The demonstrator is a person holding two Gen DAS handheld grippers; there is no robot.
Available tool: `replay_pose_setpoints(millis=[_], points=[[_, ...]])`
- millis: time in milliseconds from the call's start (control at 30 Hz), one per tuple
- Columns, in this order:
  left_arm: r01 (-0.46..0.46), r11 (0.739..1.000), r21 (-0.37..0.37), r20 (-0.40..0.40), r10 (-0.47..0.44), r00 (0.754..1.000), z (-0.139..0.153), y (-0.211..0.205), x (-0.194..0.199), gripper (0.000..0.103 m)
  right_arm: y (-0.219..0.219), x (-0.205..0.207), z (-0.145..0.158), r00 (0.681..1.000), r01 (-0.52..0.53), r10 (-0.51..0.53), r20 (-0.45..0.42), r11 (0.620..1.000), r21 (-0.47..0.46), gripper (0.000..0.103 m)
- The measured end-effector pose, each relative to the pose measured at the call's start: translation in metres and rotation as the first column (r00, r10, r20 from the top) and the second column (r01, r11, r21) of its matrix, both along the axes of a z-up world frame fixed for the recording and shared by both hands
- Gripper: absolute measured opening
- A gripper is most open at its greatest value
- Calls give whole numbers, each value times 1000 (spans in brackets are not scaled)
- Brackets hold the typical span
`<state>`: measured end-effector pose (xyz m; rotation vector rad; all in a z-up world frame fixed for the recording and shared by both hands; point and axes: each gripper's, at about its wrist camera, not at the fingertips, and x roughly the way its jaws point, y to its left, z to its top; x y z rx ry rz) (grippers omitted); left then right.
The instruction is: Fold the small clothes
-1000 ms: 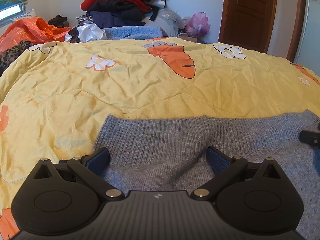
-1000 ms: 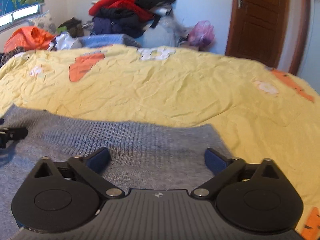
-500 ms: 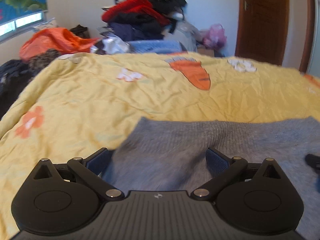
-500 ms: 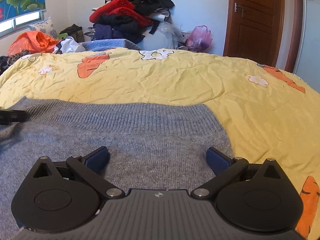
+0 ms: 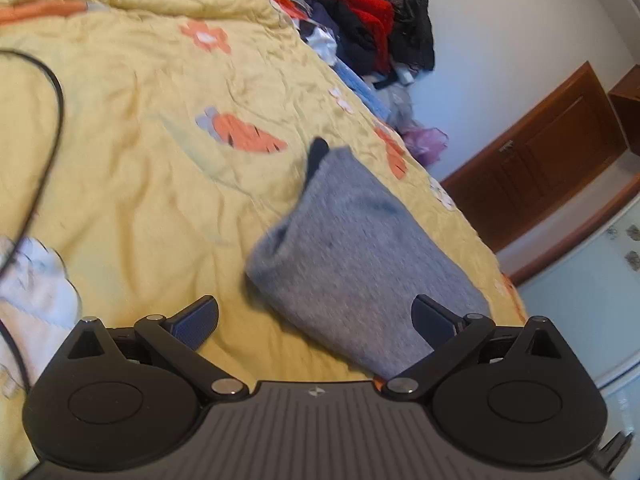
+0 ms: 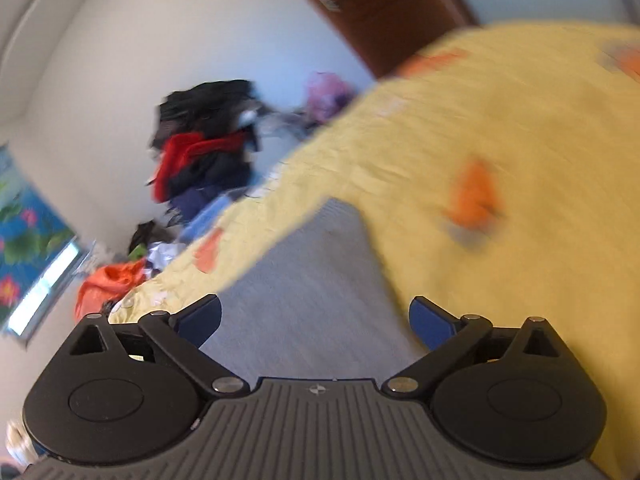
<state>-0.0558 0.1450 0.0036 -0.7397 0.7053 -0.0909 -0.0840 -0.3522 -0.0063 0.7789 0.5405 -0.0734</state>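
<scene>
A grey knitted garment (image 5: 360, 248) lies folded on the yellow bedspread (image 5: 140, 160); it also shows in the right wrist view (image 6: 316, 300), blurred. My left gripper (image 5: 316, 320) is open and empty, tilted, with the garment just ahead of its right finger. My right gripper (image 6: 316, 320) is open and empty, tilted the other way, just above the garment. A dark tip (image 5: 317, 156), perhaps the other gripper, pokes out past the garment's far end.
A white and cream cloth (image 5: 32, 300) and a black cable (image 5: 52, 120) lie at the left. A pile of clothes (image 5: 372, 32) stands beyond the bed, also in the right wrist view (image 6: 204, 140). A brown door (image 5: 540, 152) is at the right.
Both grippers have swung and rolled sharply, so both views are tilted and blurred. The grey garment now looks narrower and doubled over. Both grippers stay open.
</scene>
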Motion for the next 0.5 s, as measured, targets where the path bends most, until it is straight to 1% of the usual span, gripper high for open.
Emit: replay_pose_setpoints(millis=[33, 67, 100, 133, 167, 200, 233, 267, 333, 367, 400, 433, 467, 500], points=[[6, 1000, -20, -11, -7, 1000, -4, -1, 3, 103, -4, -8, -5, 999, 25, -25, -27, 1000, 5, 99], [8, 999, -50, 2, -8, 1000, -9, -2, 3, 103, -8, -14, -9, 999, 20, -20, -26, 1000, 17, 96], [0, 997, -75, 17, 1, 1000, -12, -3, 3, 103, -8, -17, -10, 1000, 6, -6, -22, 1000, 8, 96], [-6, 996, -91, 18, 8, 1000, -13, -4, 6, 103, -6, -16, -8, 999, -4, 4, -35, 1000, -7, 96], [-13, 993, -115, 14, 15, 1000, -13, -4, 8, 103, -4, -13, -6, 998, -13, 13, -55, 1000, -13, 97], [-16, 988, -156, 14, 19, 1000, -15, -4, 11, 103, 0, -8, -5, 997, -33, 33, -68, 999, -3, 100], [-24, 980, -199, 14, 28, 1000, -18, -3, 13, 103, 1, -3, -7, 995, -64, 66, -69, 998, 28, 102], [-46, 973, -224, 8, 50, 999, -20, -3, 15, 103, 2, 3, -8, 994, -86, 90, -66, 994, 62, 102], [-81, 966, -245, 23, 90, 996, -21, -4, 18, 103, 8, 15, -9, 991, -111, 119, -64, 987, 115, 102], [-104, 966, -235, 21, 112, 993, -21, -5, 20, 101, 10, 22, -11, 990, -120, 129, -54, 983, 137, 101], [-133, 967, -218, 11, 139, 990, -20, -6, 21, 94, 14, 26, -10, 992, -113, 121, -46, 982, 150, 99], [-153, 966, -209, 6, 158, 987, -20, -7, 21, 89, 15, 32, -12, 992, -109, 118, -42, 980, 164, 96], [-174, 963, -205, -3, 177, 984, -22, -6, 21, 78, 16, 36, -13, 993, -105, 114, -39, 978, 181, 91], [-195, 960, -201, -15, 196, 980, -23, -5, 22, 63, 18, 39, -15, 994, -93, 101, -37, 978, 188, 88]])
